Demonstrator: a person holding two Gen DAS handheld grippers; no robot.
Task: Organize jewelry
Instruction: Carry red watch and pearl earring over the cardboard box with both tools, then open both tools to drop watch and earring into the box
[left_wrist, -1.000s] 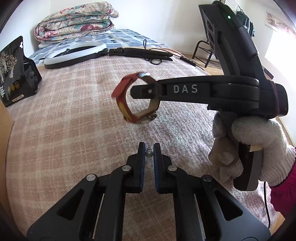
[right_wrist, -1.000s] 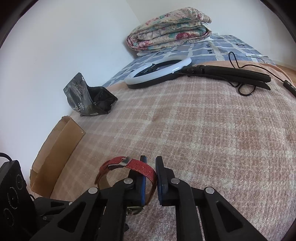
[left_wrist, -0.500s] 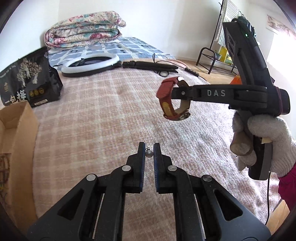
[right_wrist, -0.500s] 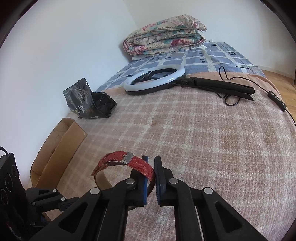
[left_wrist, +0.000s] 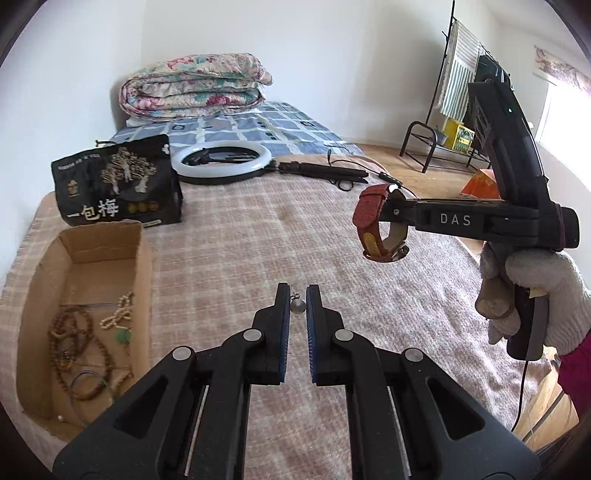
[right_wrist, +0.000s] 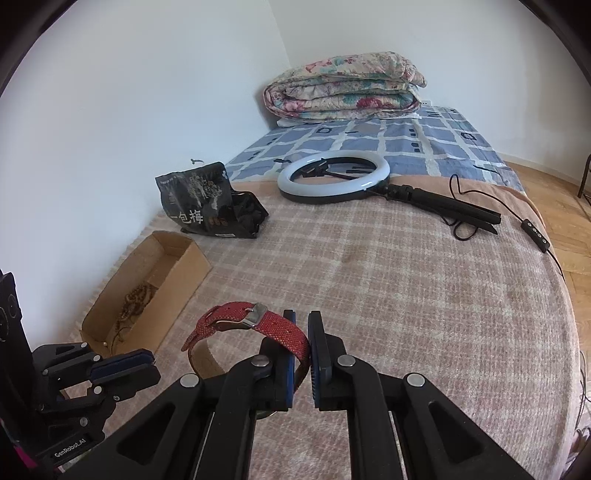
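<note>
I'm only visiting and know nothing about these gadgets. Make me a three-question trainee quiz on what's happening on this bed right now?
1. True or false: the right tongs are closed on a red watch strap.
2. What do the left tongs pinch?
A. a wooden bead necklace
B. a small silvery ball pendant
C. a ring light
3. Fill in: jewelry already put away lies in the ______ near the wall.

Key:
1. True; the strap hangs clear of the blanket.
2. B, the small silvery ball pendant.
3. The cardboard box, which holds bead strands.
</note>
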